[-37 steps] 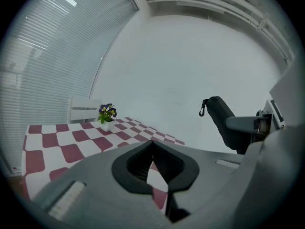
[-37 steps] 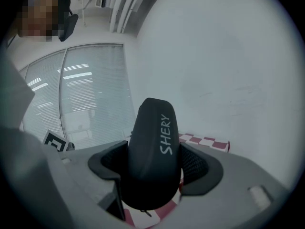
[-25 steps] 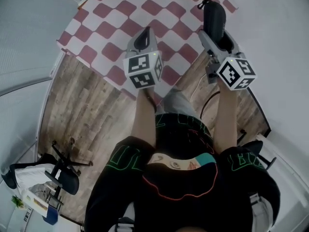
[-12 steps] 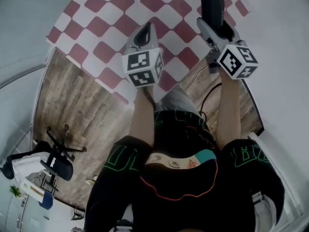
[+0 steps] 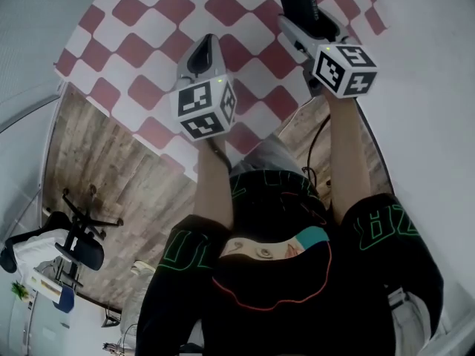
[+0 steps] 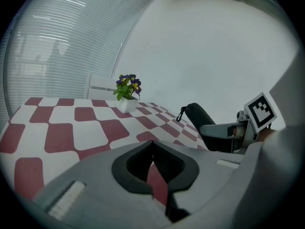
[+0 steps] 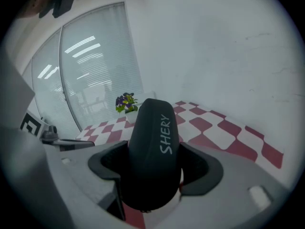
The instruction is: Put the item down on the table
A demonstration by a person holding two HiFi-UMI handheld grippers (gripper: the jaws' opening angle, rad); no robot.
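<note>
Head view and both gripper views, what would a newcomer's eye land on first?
First comes the black case printed SHERY, clamped in the right tongs over the red-and-white checkered table. After that come the potted flowers at the table's far side, and the left tongs, closed on nothing.

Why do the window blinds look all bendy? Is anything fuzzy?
Left gripper view: the wide lens bends the blinds and blacks out the corners. Right gripper view: same bending; the black case in the right tongs looks slightly soft. Head view: the table edge bows.
</note>
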